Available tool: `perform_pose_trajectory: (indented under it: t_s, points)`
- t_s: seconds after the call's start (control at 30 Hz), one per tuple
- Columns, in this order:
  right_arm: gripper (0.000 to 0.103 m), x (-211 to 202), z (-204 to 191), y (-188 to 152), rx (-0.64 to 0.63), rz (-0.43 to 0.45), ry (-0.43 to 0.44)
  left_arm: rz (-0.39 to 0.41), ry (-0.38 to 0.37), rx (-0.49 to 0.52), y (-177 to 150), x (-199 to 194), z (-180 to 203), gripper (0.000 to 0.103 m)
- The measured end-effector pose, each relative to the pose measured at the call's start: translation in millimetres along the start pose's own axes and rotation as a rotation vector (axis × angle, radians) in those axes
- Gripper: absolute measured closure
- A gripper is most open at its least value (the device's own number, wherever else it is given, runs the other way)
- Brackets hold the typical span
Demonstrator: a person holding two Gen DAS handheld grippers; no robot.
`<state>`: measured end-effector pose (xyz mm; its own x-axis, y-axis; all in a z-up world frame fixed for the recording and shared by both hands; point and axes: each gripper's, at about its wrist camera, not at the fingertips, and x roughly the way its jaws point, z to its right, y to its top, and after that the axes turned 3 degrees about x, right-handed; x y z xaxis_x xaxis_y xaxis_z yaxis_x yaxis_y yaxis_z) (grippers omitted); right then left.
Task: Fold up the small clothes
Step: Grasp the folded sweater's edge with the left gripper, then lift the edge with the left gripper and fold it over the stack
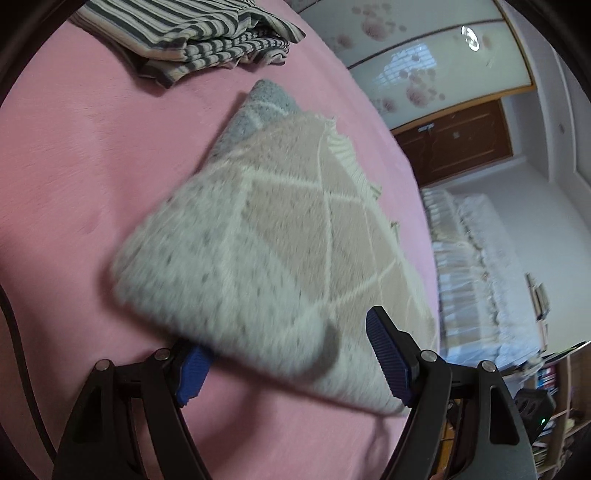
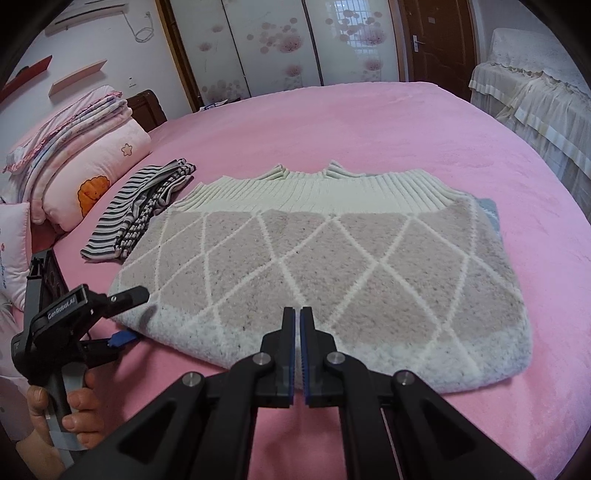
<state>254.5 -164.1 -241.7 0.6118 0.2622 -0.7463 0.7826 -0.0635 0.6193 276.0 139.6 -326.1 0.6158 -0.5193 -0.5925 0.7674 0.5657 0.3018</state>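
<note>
A folded knit sweater point(image 2: 314, 258), pink-beige with white diamond lines, a pale grey band and a cream ribbed hem, lies flat on the pink bed point(image 2: 369, 122). My left gripper point(image 2: 135, 315) is open around the sweater's near left corner, one finger above the knit and one blue pad below at sheet level. In the left wrist view, blurred, the sweater point(image 1: 277, 229) lies between the spread fingers of the left gripper point(image 1: 288, 339), and the pads do not press on it. My right gripper point(image 2: 297, 314) is shut with nothing in it, hovering over the sweater's near edge.
A folded grey-striped garment point(image 2: 136, 214) point(image 1: 192, 33) lies just left of the sweater. Pink pillows and stacked quilts point(image 2: 74, 155) sit at the bed's left end. A person's hand point(image 2: 74, 413) holds the left gripper. Cloth-covered furniture point(image 2: 535, 110) stands beyond the bed's right edge.
</note>
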Motion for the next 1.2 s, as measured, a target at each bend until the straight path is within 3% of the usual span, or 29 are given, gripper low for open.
perform_pose_trajectory:
  t_s: [0.4,0.47,0.53,0.7,0.9,1.03,1.2]
  points:
    - [0.101,20,-8,21,-0.021,0.009,-0.010,0.064,-0.034,-0.005,17,23,8,0.027]
    - [0.101,29,-11,29,-0.023,0.004,-0.007,0.058,0.014,-0.011,20,23,10,0.038]
    - [0.101,39,-13,36,-0.025,-0.011,-0.006,0.049,0.081,0.025,22,18,11,0.061]
    - [0.101,67,-22,56,-0.015,-0.031,-0.011,0.036,0.121,0.078,25,9,21,0.078]
    - [0.101,93,-32,76,-0.021,-0.039,-0.033,0.088,0.168,0.176,22,-5,49,0.081]
    - [0.101,119,-33,72,-0.046,-0.121,-0.071,0.138,0.169,0.249,19,-15,76,0.082]
    - [0.101,115,-21,73,-0.002,-0.126,-0.020,0.177,0.185,0.346,15,-22,106,0.082]
